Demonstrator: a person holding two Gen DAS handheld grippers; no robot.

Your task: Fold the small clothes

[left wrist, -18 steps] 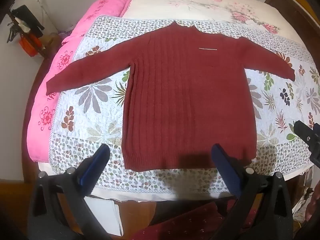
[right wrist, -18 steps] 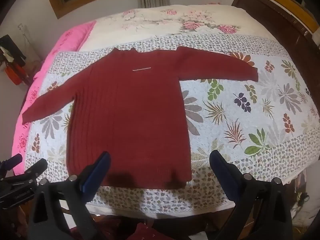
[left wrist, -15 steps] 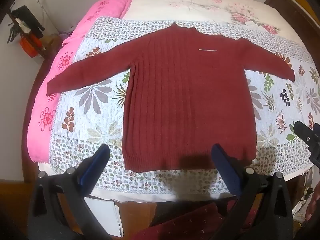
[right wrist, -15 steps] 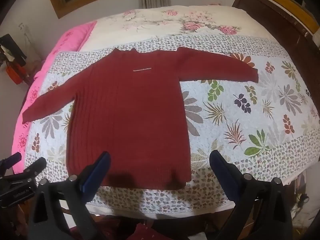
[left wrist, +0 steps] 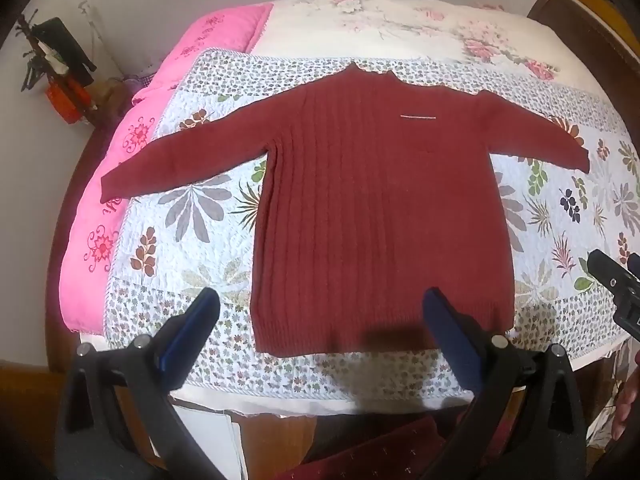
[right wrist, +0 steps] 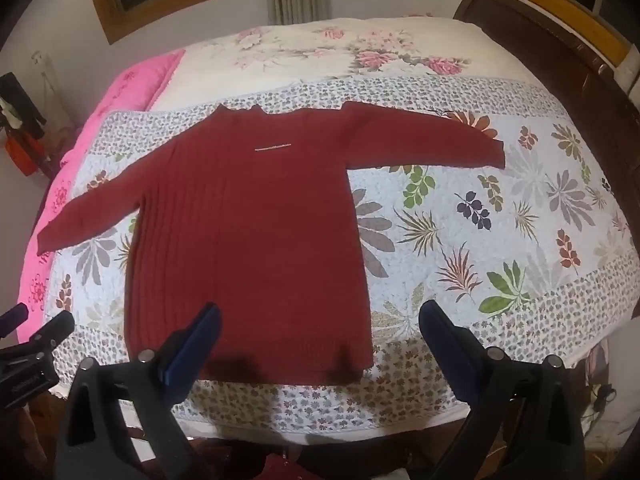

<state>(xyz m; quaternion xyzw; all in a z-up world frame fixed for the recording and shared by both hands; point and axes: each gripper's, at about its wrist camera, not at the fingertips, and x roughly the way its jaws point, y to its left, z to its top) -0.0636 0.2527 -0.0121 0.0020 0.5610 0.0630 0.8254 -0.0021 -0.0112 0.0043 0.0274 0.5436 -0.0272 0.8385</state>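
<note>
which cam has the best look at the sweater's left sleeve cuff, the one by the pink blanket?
Left wrist view: the left sleeve cuff sits well inside the frame, over the pink blanket. The right wrist view shows the same cuff pushed to the distorted frame edge.

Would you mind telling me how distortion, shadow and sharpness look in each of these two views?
Left wrist view: fisheye bends the bed's quilt edges; a dark shadow falls on the sweater hem; the sweater looks sharp, the left tool soft. Right wrist view: same barrel bending, shadow near the hem, dim warm light, dark corners; the right tool soft.

Dim warm indoor light, soft shadows near the bed's point(left wrist: 360, 396) front edge, strong fisheye bending, dark vignetted corners.
</note>
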